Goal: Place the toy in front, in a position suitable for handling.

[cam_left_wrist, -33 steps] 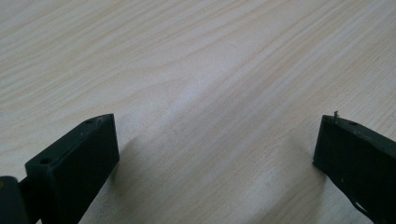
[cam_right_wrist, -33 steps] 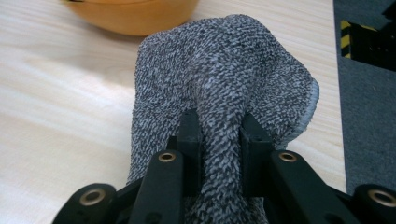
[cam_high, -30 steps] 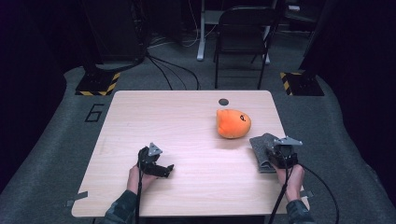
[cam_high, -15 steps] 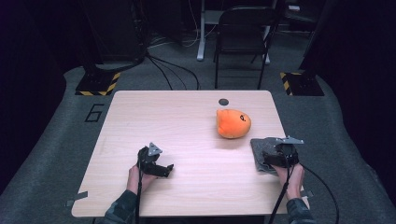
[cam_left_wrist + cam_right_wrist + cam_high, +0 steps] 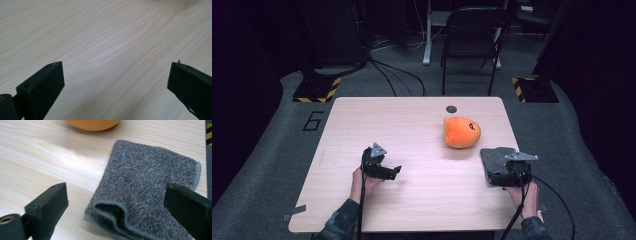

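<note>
Since the earlier frames the right hand-held gripper [image 5: 504, 176] has pulled slightly back toward the person along the near end of the grey cloth [image 5: 498, 159], and its jaws have just been opening; the left hand-held gripper [image 5: 393, 171] has lifted a little off the desk [image 5: 412, 130]. The cloth lies folded on the desk near the right edge, just in front of the orange plush toy [image 5: 461, 132], and by the look of it the fold is finished and the cloth has just been let go, so what remains is likely only to draw the hands away. In the right gripper view the jaws stand wide apart on either side of the cloth's near folded edge [image 5: 117, 217], with the pads not pressing on it: released. The left one is spread wide over bare wood, holding nothing.
</note>
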The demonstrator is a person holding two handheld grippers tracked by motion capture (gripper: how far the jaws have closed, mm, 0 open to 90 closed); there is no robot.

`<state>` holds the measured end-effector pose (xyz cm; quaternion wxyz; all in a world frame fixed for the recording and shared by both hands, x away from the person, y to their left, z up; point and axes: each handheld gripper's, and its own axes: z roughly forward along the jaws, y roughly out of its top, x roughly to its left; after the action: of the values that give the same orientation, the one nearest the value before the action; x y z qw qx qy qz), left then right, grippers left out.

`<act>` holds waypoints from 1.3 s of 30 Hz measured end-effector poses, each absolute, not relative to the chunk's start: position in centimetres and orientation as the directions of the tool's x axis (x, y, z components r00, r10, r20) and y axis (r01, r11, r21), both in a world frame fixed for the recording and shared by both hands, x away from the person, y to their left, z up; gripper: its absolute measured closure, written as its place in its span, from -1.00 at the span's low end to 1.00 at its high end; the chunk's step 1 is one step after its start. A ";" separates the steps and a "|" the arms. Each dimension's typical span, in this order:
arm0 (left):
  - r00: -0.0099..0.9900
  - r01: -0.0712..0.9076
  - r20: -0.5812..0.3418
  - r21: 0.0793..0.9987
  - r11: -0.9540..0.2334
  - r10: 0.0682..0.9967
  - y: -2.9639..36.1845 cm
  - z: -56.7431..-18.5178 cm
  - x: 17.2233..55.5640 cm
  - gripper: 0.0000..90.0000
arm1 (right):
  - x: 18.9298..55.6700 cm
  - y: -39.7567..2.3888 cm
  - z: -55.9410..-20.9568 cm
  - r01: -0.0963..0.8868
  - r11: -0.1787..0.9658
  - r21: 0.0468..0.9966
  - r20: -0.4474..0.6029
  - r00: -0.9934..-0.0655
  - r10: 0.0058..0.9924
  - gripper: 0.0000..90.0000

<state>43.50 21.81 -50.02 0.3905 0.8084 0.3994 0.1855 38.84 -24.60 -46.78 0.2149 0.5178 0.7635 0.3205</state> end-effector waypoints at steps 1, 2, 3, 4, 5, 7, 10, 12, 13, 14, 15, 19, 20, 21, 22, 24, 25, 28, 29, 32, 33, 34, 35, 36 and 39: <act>0.620 0.504 -0.015 0.775 -0.383 0.785 21.2 -49.5 44.0 -0.99 | 38.7 -24.6 -46.8 0.648 0.270 0.712 -0.004 -0.381 0.925 -0.93; 0.627 0.495 -0.007 0.776 -0.390 0.779 20.8 -49.4 44.4 -0.99 | 38.5 -24.7 -46.7 0.655 0.263 0.708 0.005 -0.378 0.926 -0.96; 0.628 0.496 -0.005 0.773 -0.396 0.778 20.4 -49.2 44.8 -0.98 | 38.3 -24.8 -46.7 0.654 0.265 0.709 0.009 -0.384 0.923 -0.96; 0.635 0.494 -0.006 0.772 -0.399 0.773 20.0 -49.1 45.2 -0.99 | 38.1 -24.9 -46.7 0.652 0.268 0.709 0.009 -0.388 0.922 -0.97; 0.638 0.494 -0.012 0.774 -0.397 0.770 19.6 -48.9 45.6 -0.99 | 38.0 -25.1 -46.7 0.653 0.272 0.706 0.006 -0.390 0.921 -0.99; 0.642 0.506 -0.027 0.766 -0.397 0.766 18.7 -48.6 46.4 -0.98 | 37.8 -25.4 -46.7 0.656 0.265 0.707 0.013 -0.387 0.922 -1.00; 0.656 0.511 -0.045 0.761 -0.400 0.753 17.5 -48.0 47.7 -1.00 | 37.8 -25.9 -46.7 0.660 0.244 0.710 0.027 -0.373 0.928 -1.00; 0.657 0.517 -0.064 0.763 -0.388 0.751 17.1 -47.8 48.0 -1.00 | 37.9 -26.2 -46.7 0.661 0.239 0.711 0.027 -0.366 0.930 -1.00; 0.660 0.512 -0.060 0.765 -0.390 0.749 16.2 -47.4 48.8 -1.00 | 37.9 -26.2 -46.7 0.661 0.231 0.714 0.033 -0.361 0.932 -1.00; 0.664 0.503 -0.053 0.770 -0.393 0.746 15.8 -47.2 49.1 -1.00 | 38.0 -26.3 -46.7 0.659 0.238 0.714 0.031 -0.369 0.929 -1.00; 0.669 0.499 -0.047 0.769 -0.401 0.742 15.3 -47.0 49.4 -1.00 | 38.0 -26.3 -46.7 0.659 0.240 0.713 0.027 -0.369 0.929 -1.00; 0.680 0.492 -0.068 0.781 -0.385 0.730 13.6 -46.3 50.9 -1.00 | 38.0 -25.9 -47.0 0.668 0.244 0.703 0.035 -0.375 0.926 -1.00; 0.685 0.495 -0.084 0.783 -0.378 0.724 13.2 -46.1 51.3 -1.00 | 38.0 -25.8 -47.1 0.668 0.253 0.700 0.030 -0.382 0.924 -1.00; 0.687 0.494 -0.080 0.780 -0.383 0.722 12.7 -45.9 51.6 -0.99 | 38.0 -25.8 -47.2 0.670 0.259 0.695 0.026 -0.384 0.923 -1.00; 0.691 0.488 -0.077 0.783 -0.385 0.719 12.2 -45.8 51.9 -0.98 | 38.1 -25.7 -47.2 0.673 0.255 0.694 0.034 -0.384 0.923 -1.00; 0.698 0.484 -0.076 0.783 -0.391 0.712 11.8 -45.6 52.2 -0.97 | 38.1 -25.7 -47.2 0.671 0.261 0.694 0.029 -0.388 0.921 -1.00; 0.699 0.483 -0.084 0.788 -0.382 0.710 10.7 -45.4 52.8 -0.97 | 38.1 -25.7 -47.2 0.669 0.262 0.696 0.029 -0.391 0.920 -0.99; 0.710 0.486 -0.090 0.780 -0.393 0.699 9.3 -45.2 53.6 -0.96 | 38.1 -25.7 -47.2 0.669 0.262 0.695 0.031 -0.391 0.920 -0.99; 0.715 0.482 -0.092 0.783 -0.393 0.693 8.8 -45.1 53.9 -0.96 | 38.0 -25.7 -47.2 0.671 0.256 0.696 0.035 -0.388 0.921 -0.99; 0.731 0.480 -0.094 0.775 -0.411 0.676 7.4 -44.8 54.6 -0.95 | 38.0 -25.9 -47.2 0.669 0.258 0.697 0.033 -0.389 0.921 -0.99; 0.736 0.481 -0.094 0.769 -0.421 0.670 7.0 -44.6 54.8 -0.95 | 38.0 -26.0 -47.1 0.668 0.251 0.700 0.039 -0.387 0.921 -0.99; 0.740 0.482 -0.098 0.768 -0.422 0.666 6.5 -44.5 55.0 -0.95 | 38.0 -26.1 -47.1 0.666 0.254 0.701 0.037 -0.391 0.920 -0.99; 0.745 0.480 -0.103 0.769 -0.422 0.659 6.0 -44.4 55.2 -0.95 | 38.0 -26.1 -47.1 0.669 0.249 0.700 0.040 -0.385 0.922 -0.99; 0.747 0.479 -0.102 0.769 -0.424 0.657 5.5 -44.3 55.4 -0.94 | 38.0 -26.2 -47.1 0.666 0.250 0.703 0.040 -0.388 0.921 -0.98; 0.757 0.483 -0.117 0.763 -0.429 0.643 4.2 -44.1 56.0 -0.93 | 38.0 -26.3 -47.0 0.669 0.242 0.703 0.047 -0.383 0.923 -0.98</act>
<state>55.96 4.17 -44.13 0.4162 0.8398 0.3352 0.0962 37.98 -26.34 -47.04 0.1931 0.5207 0.7641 0.3282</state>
